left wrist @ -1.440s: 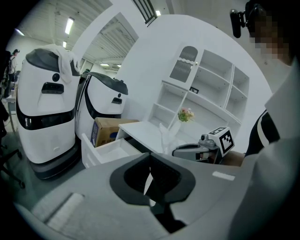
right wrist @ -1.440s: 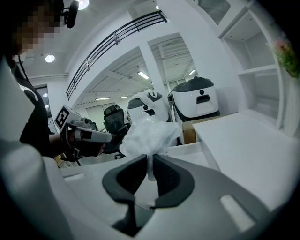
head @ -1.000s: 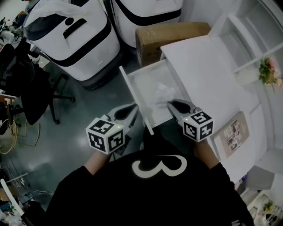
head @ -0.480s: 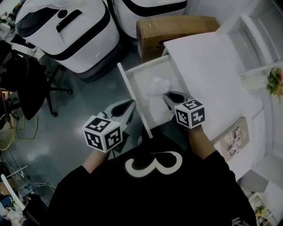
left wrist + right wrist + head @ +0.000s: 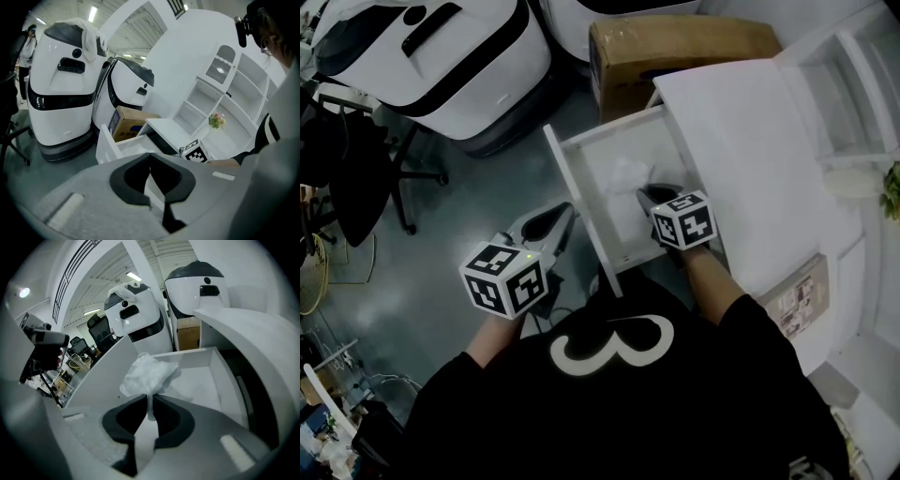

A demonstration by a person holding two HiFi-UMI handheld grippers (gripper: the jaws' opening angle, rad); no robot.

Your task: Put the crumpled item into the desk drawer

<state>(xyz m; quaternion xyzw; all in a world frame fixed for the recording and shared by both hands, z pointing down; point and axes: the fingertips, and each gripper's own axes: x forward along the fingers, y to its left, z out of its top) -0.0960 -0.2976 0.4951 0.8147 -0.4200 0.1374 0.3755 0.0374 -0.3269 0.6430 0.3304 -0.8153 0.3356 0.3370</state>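
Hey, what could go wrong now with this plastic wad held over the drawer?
The right gripper pinches only a thin tail of the crumpled plastic, so it may slip out early or cling to the jaws on release. The plastic is puffy and hangs over the open drawer. Once dropped, it might stick up and snag when the drawer closes.

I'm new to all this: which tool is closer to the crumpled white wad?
Right. The right tool pinches the crumpled white wad over the open drawer; the left tool hangs shut outside its front.
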